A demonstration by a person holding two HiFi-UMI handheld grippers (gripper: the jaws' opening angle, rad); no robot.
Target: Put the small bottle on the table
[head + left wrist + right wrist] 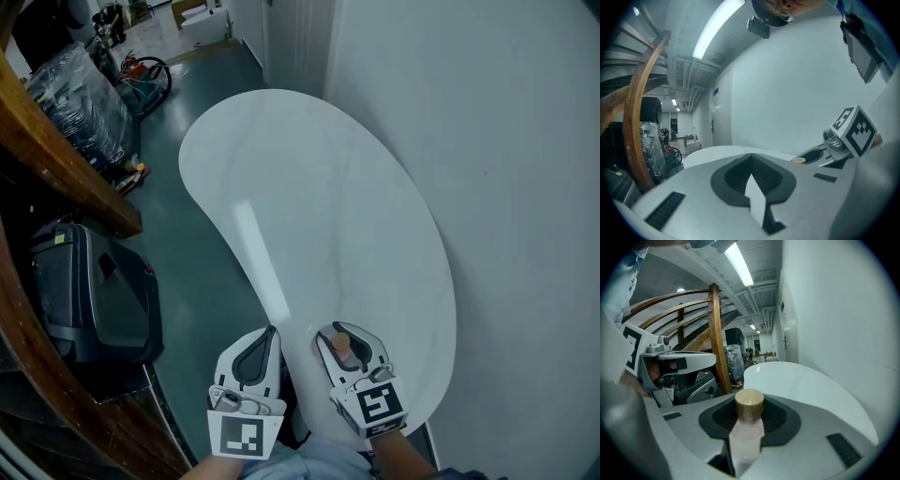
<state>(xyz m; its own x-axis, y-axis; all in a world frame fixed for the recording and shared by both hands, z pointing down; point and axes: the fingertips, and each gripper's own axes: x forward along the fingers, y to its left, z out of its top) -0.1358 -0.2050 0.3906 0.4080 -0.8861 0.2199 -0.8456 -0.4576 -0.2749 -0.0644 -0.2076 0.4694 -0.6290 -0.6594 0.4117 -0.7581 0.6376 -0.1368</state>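
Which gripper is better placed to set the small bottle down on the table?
Right. The right gripper holds the small bottle in its jaws over the white table; the left gripper has its jaws shut and empty.

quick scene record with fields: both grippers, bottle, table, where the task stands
left hand-held gripper: jaws together, nothing between them
right hand-held gripper: closed on the small bottle, over the near end of the table
small bottle: pale body, tan cap toward the jaw tips
table: white, curved outline, set against a white wall
task status: bottle in the grip, not yet released; contact with the tabletop cannot be told
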